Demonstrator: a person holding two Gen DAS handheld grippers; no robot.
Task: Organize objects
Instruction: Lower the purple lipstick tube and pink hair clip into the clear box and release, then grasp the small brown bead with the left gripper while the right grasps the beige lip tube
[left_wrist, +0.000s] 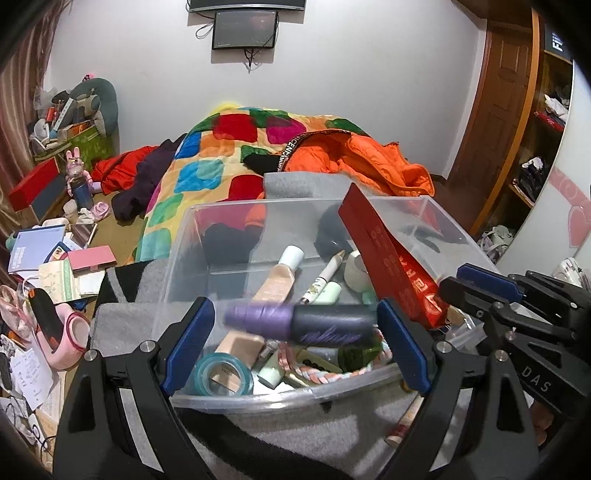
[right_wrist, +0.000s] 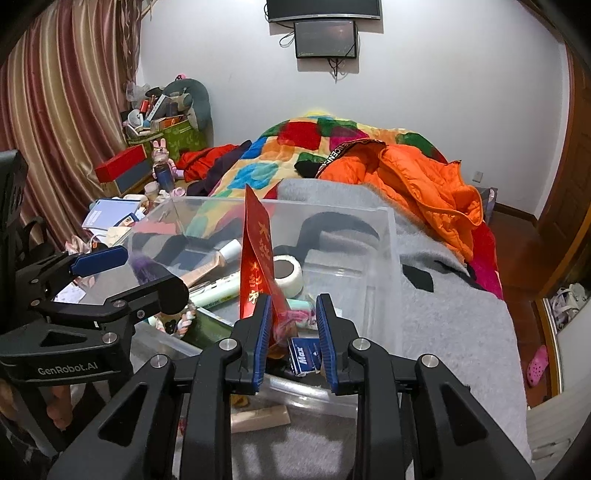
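Nearest to me, the left tool (left_wrist: 295, 343) hangs over the near rim of the clear plastic storage bin (left_wrist: 184, 236), its blue-padded fingers spread wide apart with nothing clamped; a purple-and-dark cylindrical tube (left_wrist: 299, 321) lies crosswise between the tips, long axis running side to side, blurred, so I cannot tell whether it touches either pad or simply rests on the pile below. A step to the right, the right tool (right_wrist: 291, 325) sits at the bin's near corner with its fingers parted; the bottom edge of the tall red paper envelope with gold lettering (right_wrist: 258, 258) stands just against the left finger, leaning upright and out of the bin, not pinched as far as I can see. I'd judge the right tool the nearer one to that envelope, the left to the tube. Inside the bin lie a teal roll of tape (left_wrist: 221, 376), a beige squeeze tube with a white cap (left_wrist: 280, 277) and a white roll (right_wrist: 288, 273). The bin rests on a grey fleece blanket (right_wrist: 461, 325) on the bed, with a patchwork quilt (right_wrist: 295, 147) and orange puffer jacket (right_wrist: 424, 184) beyond, a striped curtain (right_wrist: 55, 110) on the left, and a dark screen (right_wrist: 325, 37) on the white far wall.
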